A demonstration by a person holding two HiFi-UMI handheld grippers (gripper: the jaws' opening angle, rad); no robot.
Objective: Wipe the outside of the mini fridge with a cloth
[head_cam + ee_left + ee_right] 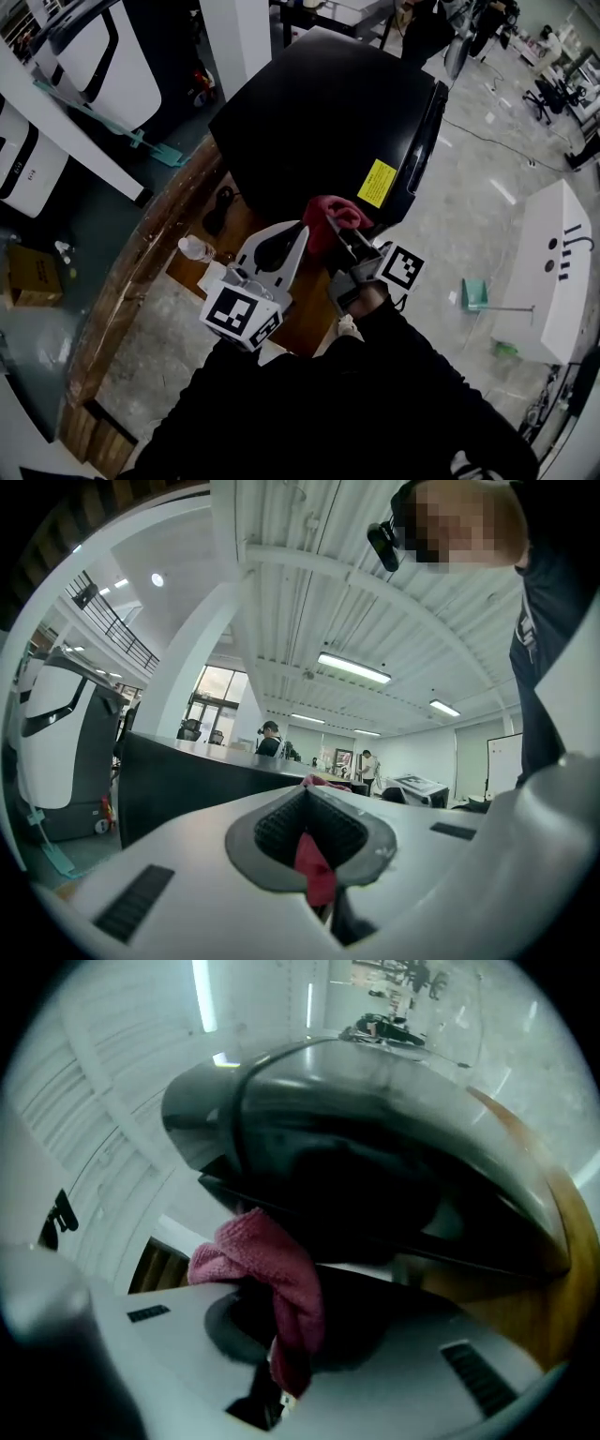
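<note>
The black mini fridge [328, 112] stands on a wooden table [141, 272]; a yellow label [377, 183] marks its near side. A red cloth [334, 217] is bunched against the fridge's near lower edge. My right gripper [341, 234] is shut on it; in the right gripper view the cloth [272, 1274] drapes out of the closed jaws in front of the dark fridge [375, 1138]. My left gripper [298, 234] sits just left of it, shut with a red corner of the cloth [314, 864] pinched between its pads. The left gripper view points upward past the fridge [173, 780].
A clear bottle [195, 248] and a black object [221, 208] lie on the table left of the grippers. White machines [553, 262] stand on the floor at the right and at the left. A cardboard box [33, 272] is at the far left. People stand in the distance.
</note>
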